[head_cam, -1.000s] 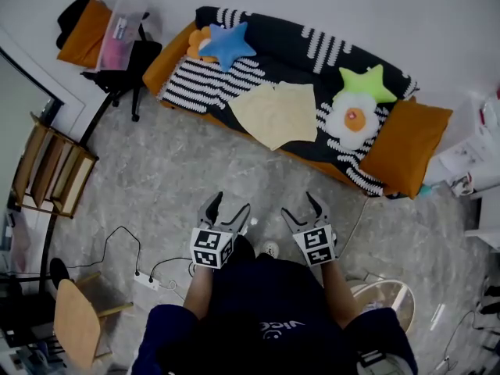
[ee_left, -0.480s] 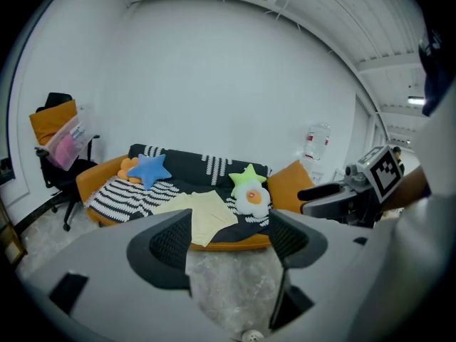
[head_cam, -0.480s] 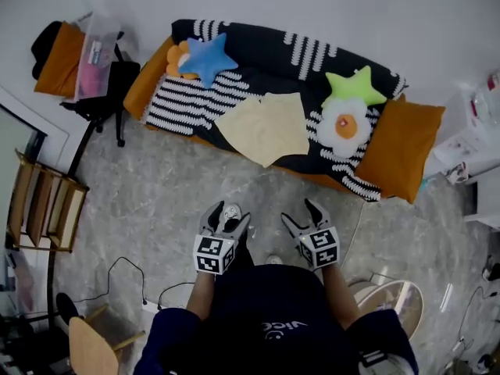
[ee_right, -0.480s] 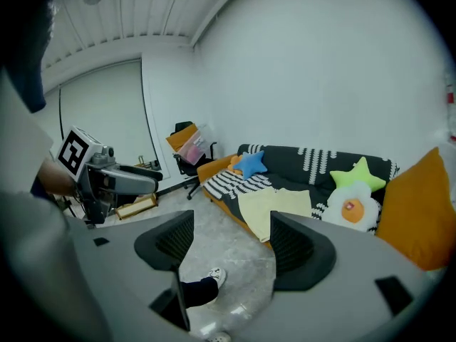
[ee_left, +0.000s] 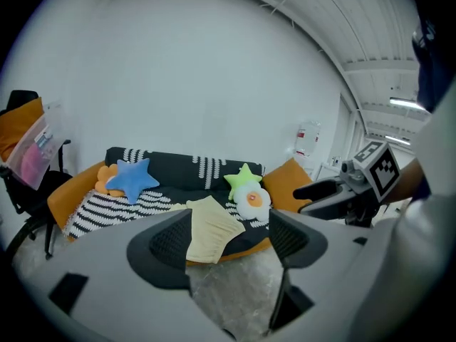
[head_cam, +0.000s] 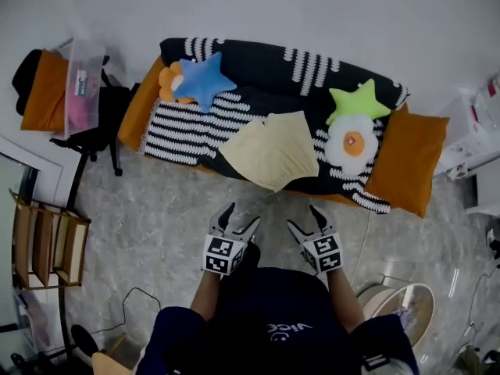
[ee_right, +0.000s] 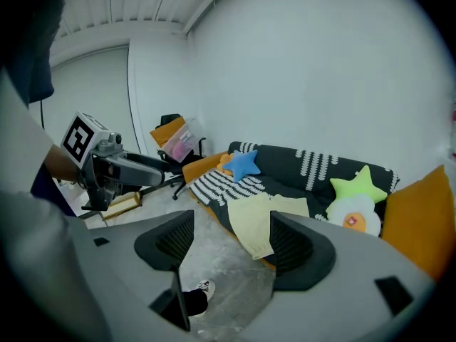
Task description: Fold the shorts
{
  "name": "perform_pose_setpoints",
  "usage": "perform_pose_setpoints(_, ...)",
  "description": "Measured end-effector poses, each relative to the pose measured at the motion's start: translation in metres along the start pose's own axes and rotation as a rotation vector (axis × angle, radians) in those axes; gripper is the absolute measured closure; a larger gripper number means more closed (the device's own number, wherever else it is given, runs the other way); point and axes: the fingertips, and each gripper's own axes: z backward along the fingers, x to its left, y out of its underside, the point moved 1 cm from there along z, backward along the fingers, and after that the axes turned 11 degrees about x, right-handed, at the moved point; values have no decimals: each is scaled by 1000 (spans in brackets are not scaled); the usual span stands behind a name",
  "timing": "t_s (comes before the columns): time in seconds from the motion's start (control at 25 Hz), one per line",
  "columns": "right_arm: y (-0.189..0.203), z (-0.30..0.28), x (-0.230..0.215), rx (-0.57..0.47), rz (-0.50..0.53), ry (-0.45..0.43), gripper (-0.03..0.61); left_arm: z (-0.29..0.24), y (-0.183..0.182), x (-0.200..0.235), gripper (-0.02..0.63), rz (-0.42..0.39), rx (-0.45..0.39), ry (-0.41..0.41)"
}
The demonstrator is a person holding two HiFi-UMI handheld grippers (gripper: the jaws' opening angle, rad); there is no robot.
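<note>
Pale yellow shorts [head_cam: 273,151] lie spread flat on the sofa [head_cam: 258,69], one edge hanging over the seat front. They also show ahead in the left gripper view [ee_left: 209,230] and the right gripper view [ee_right: 256,226]. My left gripper [head_cam: 237,219] is held over the floor a short way in front of the sofa, open and holding nothing. My right gripper [head_cam: 305,217] is beside it, also open and holding nothing. Neither touches the shorts.
On the sofa lie a blue star cushion [head_cam: 201,79], a green star cushion [head_cam: 358,101], a fried-egg cushion [head_cam: 351,143] and an orange pillow [head_cam: 407,161]. A black chair [head_cam: 94,123] stands at the left, a wooden rack [head_cam: 43,239] further left, a fan [head_cam: 400,303] at the lower right.
The person has stepped closer to the sofa; both grippers now sit nearer the shorts. Both stay open and hold nothing.
</note>
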Motion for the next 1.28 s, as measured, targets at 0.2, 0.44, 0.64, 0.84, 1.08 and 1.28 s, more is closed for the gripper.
perform_pose_setpoints(0.2,-23,-31,4,28,-23,38,255,-12,-16,46,279,-34,30,43)
perform_pose_setpoints(0.44,-51,-60,1,30,-53,90,255,-30,-37,87,290,-84,58,102)
perform_pose_setpoints(0.64,-52,-75,-5,60,-64,110,255,-44,-42,106,291,-123,78,125)
perform_pose_setpoints(0.84,-62,-86,-11,61,-86,116,255,-56,-46,123,313,-142,101,128)
perform_pose_setpoints(1.08,-71,-101,-22,81,-93,86,255,-82,-50,132,314,-93,148,149)
perform_pose_setpoints(1.28,-65,-113,-33,114,-75,40,255,-104,-57,127,316,-115,181,143)
